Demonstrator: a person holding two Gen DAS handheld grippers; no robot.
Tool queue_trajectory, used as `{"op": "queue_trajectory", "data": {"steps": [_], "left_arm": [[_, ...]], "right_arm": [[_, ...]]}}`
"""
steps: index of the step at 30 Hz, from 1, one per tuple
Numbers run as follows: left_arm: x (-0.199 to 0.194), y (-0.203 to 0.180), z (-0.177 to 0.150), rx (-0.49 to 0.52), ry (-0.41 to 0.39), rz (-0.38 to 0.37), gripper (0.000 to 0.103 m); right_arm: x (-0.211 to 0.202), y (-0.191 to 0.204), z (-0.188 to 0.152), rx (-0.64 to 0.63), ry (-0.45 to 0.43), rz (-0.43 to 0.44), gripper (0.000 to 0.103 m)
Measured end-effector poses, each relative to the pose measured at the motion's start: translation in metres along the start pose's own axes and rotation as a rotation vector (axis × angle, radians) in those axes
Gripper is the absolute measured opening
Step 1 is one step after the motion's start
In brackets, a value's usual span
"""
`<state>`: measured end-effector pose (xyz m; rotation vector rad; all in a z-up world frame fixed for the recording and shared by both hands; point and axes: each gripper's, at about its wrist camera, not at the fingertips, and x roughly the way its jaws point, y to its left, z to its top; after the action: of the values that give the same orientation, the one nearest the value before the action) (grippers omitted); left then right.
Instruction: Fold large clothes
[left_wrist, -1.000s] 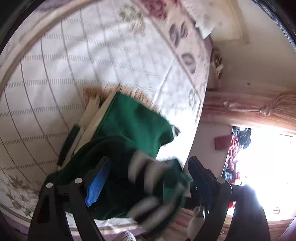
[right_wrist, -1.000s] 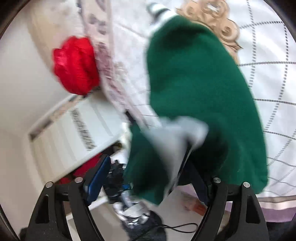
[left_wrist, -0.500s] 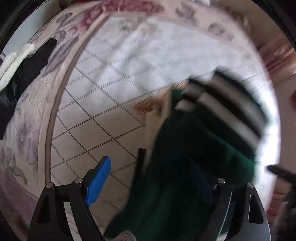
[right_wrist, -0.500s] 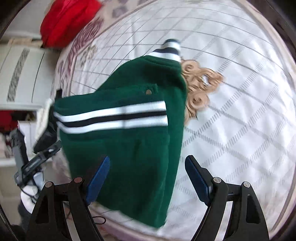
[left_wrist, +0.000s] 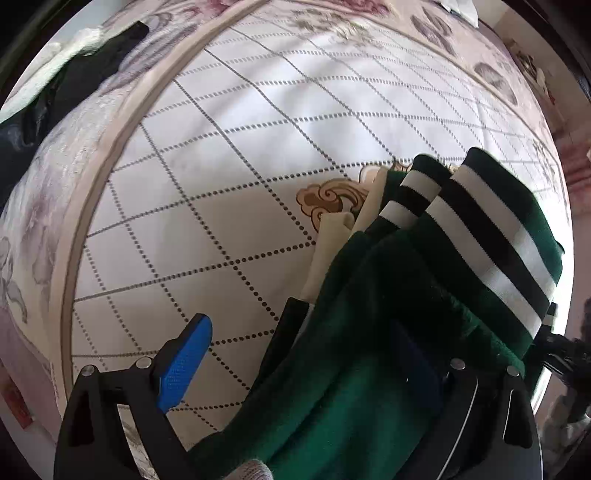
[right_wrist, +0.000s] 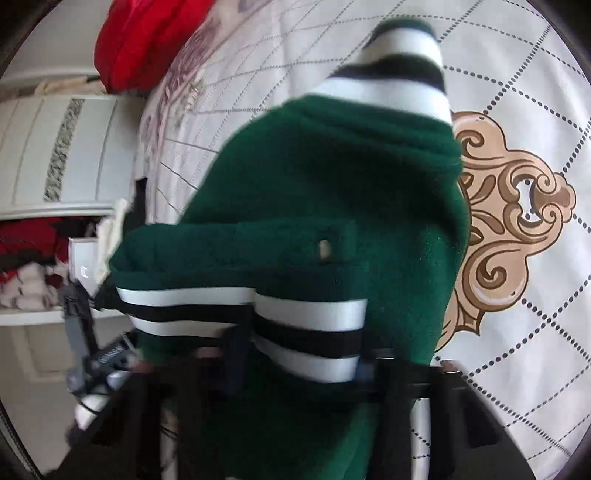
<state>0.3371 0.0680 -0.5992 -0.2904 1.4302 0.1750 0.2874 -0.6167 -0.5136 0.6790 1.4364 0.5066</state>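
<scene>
On the left, a quilted bedspread (left_wrist: 229, 155) with a dotted lattice is seen lying flat, with dark clothing (left_wrist: 66, 85) at its far left edge. The left gripper (left_wrist: 295, 373) is held low over it with its fingers spread wide: the blue pad (left_wrist: 184, 363) of one finger is bare above the quilt, while the other finger is largely covered by cloth, so nothing is pinched between them. To the right of that pad, the green sweater (left_wrist: 369, 369) is found bunched in thick layers on the bed, its cream lining (left_wrist: 328, 254) showing at the edge and its striped cuff (left_wrist: 417, 192) and striped hem band (left_wrist: 495, 236) stacked on top beside a tan scroll motif (left_wrist: 325, 195). In the right wrist view, a red bundle (right_wrist: 144, 40) and a white cabinet (right_wrist: 62, 155) are seen at the left, off the bed. At the centre the sweater (right_wrist: 332, 184) is seen doubled over itself, with the hem band (right_wrist: 258, 314) brought across the front and a cuff (right_wrist: 402, 62) at the far end. The right gripper (right_wrist: 295, 365) sits at that band; the frame is blurred there, and whether its fingers grip the band cannot be told, though they appear drawn close around it. The folding is judged to be well advanced: sleeves and body are already gathered into a compact stack. What is left seems to be squaring the edges, flattening the loose upper layer and letting go.
</scene>
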Motion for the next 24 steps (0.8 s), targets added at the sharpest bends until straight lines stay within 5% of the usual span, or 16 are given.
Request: {"op": "queue_trajectory", "data": {"steps": [3,7,12,15,17,19,22,24], "left_arm": [[-0.029,0.002,-0.008,-0.035,-0.034,-0.035,0.098],[-0.062,0.012,-0.02,-0.11,-0.095,-0.073,0.098],[-0.055,0.009,-0.034,-0.155,-0.085,-0.049,0.098],[-0.051,0.002,-0.049,-0.141,-0.083,-0.042,0.098],[-0.051,0.001,-0.057,-0.145,-0.083,-0.047,0.098],[-0.051,0.002,-0.065,-0.155,-0.08,-0.054,0.098],[-0.048,0.005,-0.075,-0.183,-0.071,-0.059,0.098],[-0.046,0.007,-0.079,-0.194,-0.068,-0.04,0.098]], "right_arm": [[-0.059,0.033,-0.016,-0.011,-0.089,0.098,0.022],[-0.098,0.065,-0.014,-0.143,-0.247,0.024,0.019],[-0.043,0.017,0.043,-0.078,-0.119,-0.132,0.023],[-0.039,-0.008,0.054,-0.083,-0.009,-0.15,0.041],[-0.049,-0.021,0.051,-0.117,-0.005,-0.186,0.08],[-0.038,-0.04,0.047,-0.153,0.08,-0.168,0.096],[-0.005,-0.062,0.042,-0.104,0.225,-0.035,0.096],[0.003,-0.06,0.029,-0.116,0.171,-0.016,0.095]]}}
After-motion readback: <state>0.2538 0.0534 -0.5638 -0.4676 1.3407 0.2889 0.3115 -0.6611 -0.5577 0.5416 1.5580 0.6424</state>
